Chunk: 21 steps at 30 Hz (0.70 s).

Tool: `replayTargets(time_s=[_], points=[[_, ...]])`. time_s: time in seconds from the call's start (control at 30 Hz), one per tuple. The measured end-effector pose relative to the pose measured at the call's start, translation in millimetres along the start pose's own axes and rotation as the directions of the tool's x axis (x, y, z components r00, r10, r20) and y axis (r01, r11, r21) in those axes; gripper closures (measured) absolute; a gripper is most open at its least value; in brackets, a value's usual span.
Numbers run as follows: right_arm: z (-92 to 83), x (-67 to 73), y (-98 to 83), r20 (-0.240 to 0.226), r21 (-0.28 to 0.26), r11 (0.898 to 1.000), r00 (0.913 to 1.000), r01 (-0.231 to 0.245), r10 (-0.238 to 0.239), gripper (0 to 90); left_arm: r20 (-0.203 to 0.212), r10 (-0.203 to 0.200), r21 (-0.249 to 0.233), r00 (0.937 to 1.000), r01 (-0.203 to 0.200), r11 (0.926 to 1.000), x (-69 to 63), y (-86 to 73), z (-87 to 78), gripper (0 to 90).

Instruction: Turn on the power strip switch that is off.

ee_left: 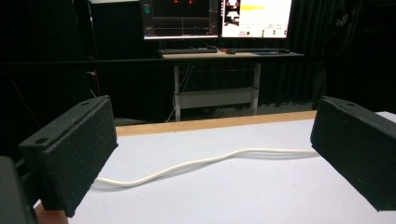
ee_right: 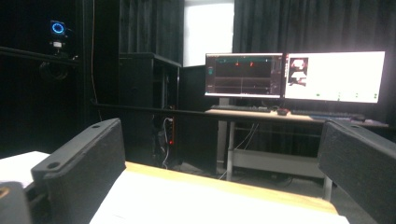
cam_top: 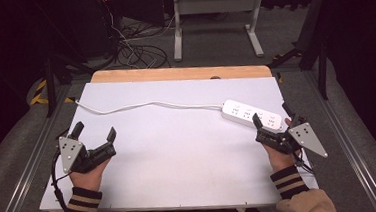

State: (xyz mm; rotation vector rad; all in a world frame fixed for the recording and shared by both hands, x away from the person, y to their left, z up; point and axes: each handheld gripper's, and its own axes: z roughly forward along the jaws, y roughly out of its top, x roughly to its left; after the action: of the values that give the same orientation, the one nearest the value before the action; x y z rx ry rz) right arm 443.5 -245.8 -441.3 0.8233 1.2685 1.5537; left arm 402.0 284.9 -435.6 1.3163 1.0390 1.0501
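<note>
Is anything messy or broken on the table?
Nothing looks broken or spilled. The white power strip lies at a slant near the right gripper, and its cord snakes loosely across the table and off the left edge. Both grippers are open and hold nothing.

**My rig: two black handheld grippers, tan striped-cuff sleeves**

I see the left gripper (cam_top: 94,132) as a black body topped with a grey three-cornered plate dotted with small dark screws, and a black cable looping from its rear. The right gripper (cam_top: 273,123) matches it: black frame, grey three-cornered plate, thin dark cable trailing by the wrist. In each gripper view the jaws are thick black blocks faced with matte, foam-like pads, each with a small round hole on its top edge. Both sleeves are tan, ending in dark ribbed cuffs banded with tan stripes.
</note>
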Motion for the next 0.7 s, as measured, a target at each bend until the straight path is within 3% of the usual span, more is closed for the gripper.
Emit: replayTargets(time_s=[0.7], points=[[1.8,1.5,-1.9,-0.01,0.022,1.0,0.9998,0.015,-0.014,4.0,0.001,0.002,0.0,1.0,-0.002,1.0,0.1,-0.2,-0.4,0.8]])
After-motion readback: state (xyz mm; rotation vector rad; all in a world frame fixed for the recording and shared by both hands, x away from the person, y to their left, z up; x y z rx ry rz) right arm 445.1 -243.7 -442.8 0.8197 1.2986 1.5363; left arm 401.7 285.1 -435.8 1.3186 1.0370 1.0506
